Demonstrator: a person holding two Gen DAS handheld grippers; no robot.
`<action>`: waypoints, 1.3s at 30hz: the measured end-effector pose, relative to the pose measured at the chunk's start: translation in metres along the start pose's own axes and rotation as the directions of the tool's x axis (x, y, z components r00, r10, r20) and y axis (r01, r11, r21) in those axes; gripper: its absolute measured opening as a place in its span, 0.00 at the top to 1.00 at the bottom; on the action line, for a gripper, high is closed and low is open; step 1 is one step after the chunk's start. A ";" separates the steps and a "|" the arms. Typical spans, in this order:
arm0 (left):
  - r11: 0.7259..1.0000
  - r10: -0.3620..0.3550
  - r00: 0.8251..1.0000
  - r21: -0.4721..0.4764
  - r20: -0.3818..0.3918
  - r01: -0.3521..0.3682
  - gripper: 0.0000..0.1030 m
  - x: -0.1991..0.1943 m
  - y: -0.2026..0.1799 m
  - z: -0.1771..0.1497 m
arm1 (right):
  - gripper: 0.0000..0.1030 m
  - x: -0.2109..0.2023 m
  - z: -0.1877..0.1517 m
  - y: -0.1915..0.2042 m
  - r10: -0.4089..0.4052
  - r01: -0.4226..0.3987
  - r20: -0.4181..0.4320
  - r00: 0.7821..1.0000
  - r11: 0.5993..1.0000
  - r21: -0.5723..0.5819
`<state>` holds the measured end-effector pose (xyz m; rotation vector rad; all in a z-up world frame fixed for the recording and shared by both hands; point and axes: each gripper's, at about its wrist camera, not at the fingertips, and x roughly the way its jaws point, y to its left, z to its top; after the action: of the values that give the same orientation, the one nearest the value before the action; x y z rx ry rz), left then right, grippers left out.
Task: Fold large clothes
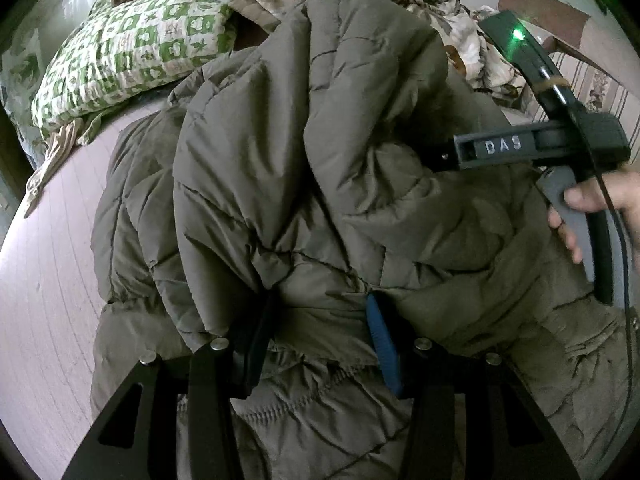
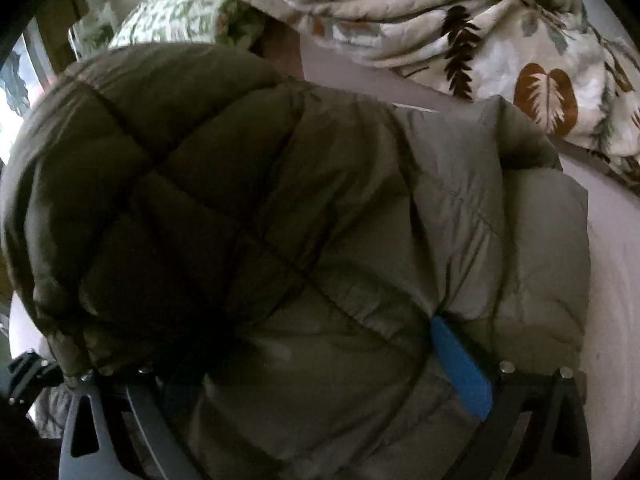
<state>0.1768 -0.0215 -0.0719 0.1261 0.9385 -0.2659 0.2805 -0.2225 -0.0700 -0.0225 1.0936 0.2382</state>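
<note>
Here both claws, the left gripper [image 1: 316, 320] and right gripper [image 2: 320, 344], clamp the olive puffer coat [image 1: 320, 140] mid-fold; next, probably lay that lifted half flat over the rest.

Two black-framed grippers, left [image 1: 316, 344] and right [image 2: 320, 360], each carry one blue finger pad [image 1: 384, 348] and silver screws; the right one bears white "DAS" lettering, a green light, a black cable.

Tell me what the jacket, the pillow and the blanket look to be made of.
Jacket: olive quilted shell, likely nylon or polyester with padding; slight sheen, puffy stitched panels.
Pillow: probably woven cotton; matte green-and-white print, crinkled surface.
Blanket: looks like soft fleece or plush; thick, rounded folds, leaf print. Fibre can't be confirmed.
</note>
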 end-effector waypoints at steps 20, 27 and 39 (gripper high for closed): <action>0.998 -0.014 1.000 -0.065 -0.006 0.013 0.38 -0.050 0.010 -0.012 | 0.00 -0.084 -0.060 0.012 0.137 -0.136 0.062 0.989 0.991 -0.017; 0.997 0.040 0.999 -0.072 -0.004 -0.040 0.38 -0.069 0.021 -0.024 | 0.00 -0.028 -0.077 0.005 0.116 -0.111 -0.051 0.992 0.990 0.087; 0.992 0.095 0.995 -0.089 0.002 -0.094 0.29 -0.090 0.032 -0.038 | 0.00 -0.097 -0.088 0.008 0.136 -0.139 0.068 0.988 0.989 0.042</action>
<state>0.1055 0.0330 -0.0214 0.0874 0.9341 -0.1365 0.1592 -0.2440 -0.0239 0.1024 1.0363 0.3348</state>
